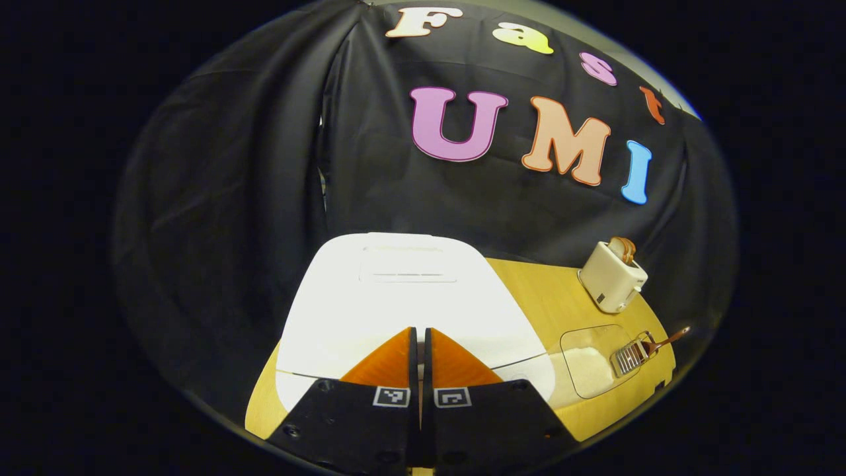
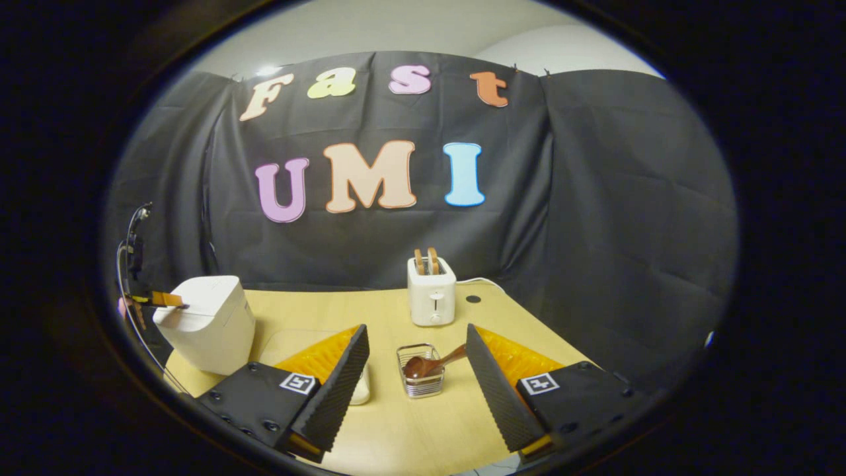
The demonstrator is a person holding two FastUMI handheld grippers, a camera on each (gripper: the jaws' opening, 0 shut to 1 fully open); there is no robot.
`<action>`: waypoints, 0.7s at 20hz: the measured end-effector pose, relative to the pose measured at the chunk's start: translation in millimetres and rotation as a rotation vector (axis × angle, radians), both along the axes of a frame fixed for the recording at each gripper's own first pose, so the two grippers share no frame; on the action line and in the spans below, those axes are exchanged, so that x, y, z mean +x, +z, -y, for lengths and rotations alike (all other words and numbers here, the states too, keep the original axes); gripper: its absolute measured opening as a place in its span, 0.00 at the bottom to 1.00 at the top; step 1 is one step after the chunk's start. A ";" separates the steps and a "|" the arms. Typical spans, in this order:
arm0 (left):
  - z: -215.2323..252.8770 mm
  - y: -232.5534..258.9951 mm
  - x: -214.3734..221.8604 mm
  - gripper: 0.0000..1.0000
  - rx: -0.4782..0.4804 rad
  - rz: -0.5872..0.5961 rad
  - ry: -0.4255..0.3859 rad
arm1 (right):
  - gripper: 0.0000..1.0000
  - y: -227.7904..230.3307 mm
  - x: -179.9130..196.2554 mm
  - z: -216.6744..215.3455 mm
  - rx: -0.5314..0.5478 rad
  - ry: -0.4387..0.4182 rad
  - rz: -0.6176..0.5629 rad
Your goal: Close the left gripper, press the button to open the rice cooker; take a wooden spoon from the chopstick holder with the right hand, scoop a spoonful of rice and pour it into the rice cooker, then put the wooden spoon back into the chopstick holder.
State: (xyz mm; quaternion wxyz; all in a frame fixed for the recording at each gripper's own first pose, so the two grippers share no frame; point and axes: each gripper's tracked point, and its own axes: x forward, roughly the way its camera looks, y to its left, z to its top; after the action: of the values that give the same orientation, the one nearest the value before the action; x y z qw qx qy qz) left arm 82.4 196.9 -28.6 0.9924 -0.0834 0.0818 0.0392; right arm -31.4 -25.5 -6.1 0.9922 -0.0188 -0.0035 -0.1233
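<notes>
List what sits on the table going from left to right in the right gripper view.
Left gripper at the cooker's edge → white rice cooker → wire chopstick holder with the wooden spoon resting in it → white toaster, set farther back.

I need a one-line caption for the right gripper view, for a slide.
Open right gripper facing the wooden spoon in the chopstick holder, toaster behind, closed rice cooker at left.
</notes>
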 end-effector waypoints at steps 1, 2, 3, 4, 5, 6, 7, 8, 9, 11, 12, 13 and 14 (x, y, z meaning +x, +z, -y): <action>-0.1 -0.5 0.5 0.00 -0.005 -0.002 -0.001 | 1.00 -0.9 0.6 -1.5 0.005 -0.002 0.000; -0.6 -0.6 0.9 0.00 -0.010 -0.002 -0.001 | 0.92 -1.2 1.2 -2.9 0.007 -0.003 0.000; -0.8 -1.8 0.1 0.00 -0.014 -0.006 0.000 | 0.92 -2.0 1.6 -4.0 0.008 -0.003 0.002; -1.2 0.0 -0.5 0.00 -0.012 0.003 0.002 | 0.92 -0.3 2.2 -5.9 0.007 0.000 0.006; -1.3 2.7 -0.9 0.00 -0.007 0.012 0.003 | 0.92 0.8 2.8 -7.2 0.006 0.003 0.009; 0.4 8.2 -1.8 0.00 0.003 0.025 0.005 | 0.92 1.6 3.4 -8.5 0.004 0.005 0.010; 0.7 15.1 -3.3 0.00 0.011 0.035 0.005 | 0.92 1.1 4.2 -8.6 0.002 0.006 0.012; -0.9 21.1 -3.0 0.00 0.015 0.046 0.006 | 0.92 1.7 4.3 -9.5 0.003 0.010 0.014; -1.8 29.3 -4.1 0.00 0.014 0.060 0.007 | 0.92 2.1 4.6 -9.7 0.005 0.013 0.017; -3.9 46.4 -7.4 0.00 0.000 0.096 0.011 | 0.92 1.9 4.1 -9.6 0.009 0.016 0.020; -4.8 56.1 -6.9 0.00 -0.006 0.113 0.012 | 0.92 1.6 3.7 -8.7 0.011 0.016 0.022; -5.5 66.8 -7.6 0.00 -0.008 0.136 0.015 | 0.92 0.7 3.4 -8.1 0.014 0.016 0.023; -5.6 77.2 -7.3 0.00 -0.004 0.156 0.016 | 0.92 0.1 2.3 -6.7 0.016 0.016 0.023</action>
State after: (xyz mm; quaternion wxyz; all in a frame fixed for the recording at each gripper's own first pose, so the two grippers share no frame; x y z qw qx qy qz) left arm 75.1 202.5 48.7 0.9952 -0.0888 0.0035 0.0403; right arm -29.0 -18.8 -6.0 0.9932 -0.0095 -0.0143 -0.1155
